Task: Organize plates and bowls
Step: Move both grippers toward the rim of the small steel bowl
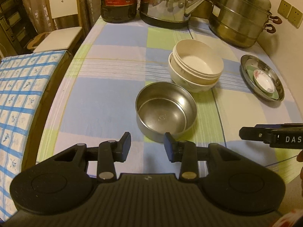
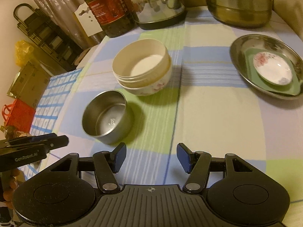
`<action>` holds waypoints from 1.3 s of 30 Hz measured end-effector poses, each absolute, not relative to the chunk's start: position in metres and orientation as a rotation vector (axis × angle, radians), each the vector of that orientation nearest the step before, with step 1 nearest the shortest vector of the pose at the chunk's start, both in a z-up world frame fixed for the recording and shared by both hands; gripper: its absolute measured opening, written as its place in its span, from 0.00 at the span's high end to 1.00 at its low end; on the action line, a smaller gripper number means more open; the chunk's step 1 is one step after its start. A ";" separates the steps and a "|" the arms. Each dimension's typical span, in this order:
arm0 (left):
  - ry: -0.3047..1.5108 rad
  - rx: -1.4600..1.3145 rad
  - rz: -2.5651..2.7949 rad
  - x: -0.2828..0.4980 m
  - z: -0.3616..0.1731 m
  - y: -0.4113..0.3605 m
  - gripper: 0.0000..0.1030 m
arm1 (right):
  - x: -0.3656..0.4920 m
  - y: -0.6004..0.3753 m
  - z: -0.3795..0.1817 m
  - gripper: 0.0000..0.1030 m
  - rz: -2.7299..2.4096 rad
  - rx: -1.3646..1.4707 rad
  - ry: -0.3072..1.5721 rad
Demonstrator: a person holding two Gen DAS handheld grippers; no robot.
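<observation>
My left gripper (image 1: 147, 145) hangs over the tabletop (image 1: 106, 102) with its jaws parted a moderate way and nothing between them; its blue pads (image 1: 126, 145) are bare. My right gripper (image 2: 150, 158) is spread wider, also empty, with only the checked cloth showing between its fingers. Just ahead of the left gripper, almost touching its right fingertip in the left wrist view, stands one steel bowl (image 1: 165, 111), upright and empty; from the right gripper it lies ahead and to the left. Beyond it, a little further ahead and close beside it, I count a stack of two pale bowls (image 1: 196, 66): a cream one nested slightly askew inside a white one with a faint flower pattern. Ahead and to the right of both grippers sits one steel plate (image 2: 236, 56), carrying one green dish (image 2: 295, 89) and, on top of that, one small white saucer (image 2: 272, 71) with a pink flower. That makes three bowls and three flat dishes. Along the far edge, well ahead of me, stand one dark bottle (image 2: 109, 7) with a red label, one shiny kettle (image 1: 168, 0) and one tiered steel steamer pot (image 1: 240, 17). In the left wrist view my right gripper's tip comes in from the right edge.
</observation>
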State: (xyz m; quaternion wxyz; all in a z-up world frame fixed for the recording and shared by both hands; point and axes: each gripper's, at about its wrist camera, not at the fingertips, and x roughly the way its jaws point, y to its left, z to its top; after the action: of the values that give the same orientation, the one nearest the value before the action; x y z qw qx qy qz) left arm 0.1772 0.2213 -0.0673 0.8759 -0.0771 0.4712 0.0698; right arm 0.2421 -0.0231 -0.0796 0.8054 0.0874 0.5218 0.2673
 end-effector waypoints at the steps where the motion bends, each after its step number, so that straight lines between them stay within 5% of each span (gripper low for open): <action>1: 0.988 -0.164 0.140 0.181 -0.069 0.224 0.66 | 0.244 -0.019 -0.081 0.42 0.575 0.188 1.117; 12: 1.024 -0.152 0.098 0.221 -0.090 0.242 0.67 | 0.268 0.024 -0.093 0.43 0.596 0.167 1.115; 17: 1.043 -0.153 0.081 0.237 -0.100 0.248 0.67 | 0.278 0.045 -0.104 0.53 0.599 0.155 1.133; 39: 1.096 -0.135 0.015 0.266 -0.121 0.260 0.69 | 0.290 0.079 -0.122 0.67 0.575 0.130 1.176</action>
State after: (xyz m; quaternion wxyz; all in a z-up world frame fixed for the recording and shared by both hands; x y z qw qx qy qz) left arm 0.2661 0.2602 -0.1208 0.8513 -0.0640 0.5208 0.0071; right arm 0.2905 0.0790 -0.1220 0.7914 0.0603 0.5466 0.2670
